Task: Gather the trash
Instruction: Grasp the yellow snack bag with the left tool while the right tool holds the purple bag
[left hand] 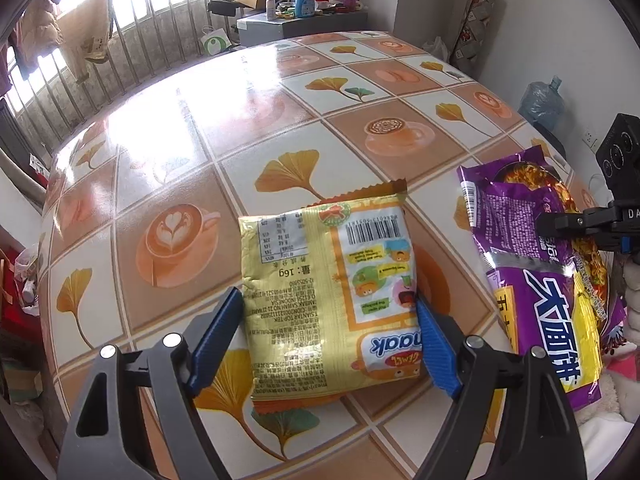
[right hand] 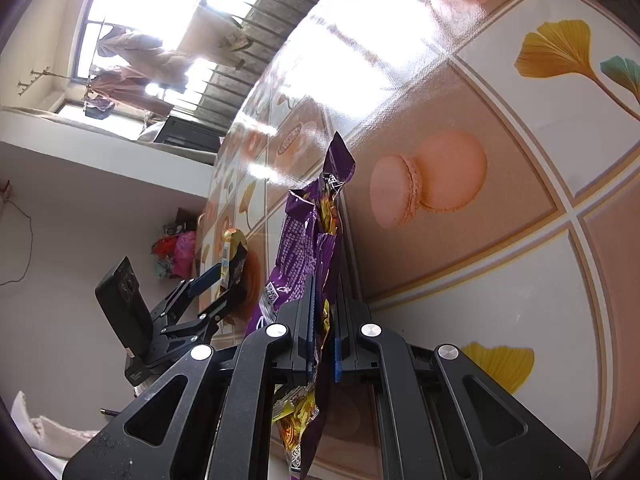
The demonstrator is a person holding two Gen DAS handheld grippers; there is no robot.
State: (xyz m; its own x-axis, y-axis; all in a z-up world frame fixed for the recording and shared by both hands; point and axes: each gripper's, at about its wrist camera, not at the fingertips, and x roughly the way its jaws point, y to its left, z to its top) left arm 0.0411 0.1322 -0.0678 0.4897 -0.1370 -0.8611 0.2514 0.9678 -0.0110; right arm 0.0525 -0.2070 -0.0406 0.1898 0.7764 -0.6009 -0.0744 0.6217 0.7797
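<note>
A yellow snack packet (left hand: 328, 300) sits between the blue pads of my left gripper (left hand: 330, 316), which touch its two side edges; it is held just above the patterned table (left hand: 224, 128). My right gripper (right hand: 324, 300) is shut on a crumpled purple noodle wrapper (right hand: 304, 240) and holds it up edge-on, off the table. The purple wrapper (left hand: 536, 272) also shows at the right of the left wrist view, with the right gripper (left hand: 568, 224) pinching it. The left gripper with the yellow packet (right hand: 232, 256) shows small in the right wrist view.
The table has a glossy cloth with coffee cups and ginkgo leaves. Behind its far edge stand a grey cabinet (left hand: 300, 24) with bottles and clutter, window bars (left hand: 132, 52) and a water jug (left hand: 544, 100) at the right wall.
</note>
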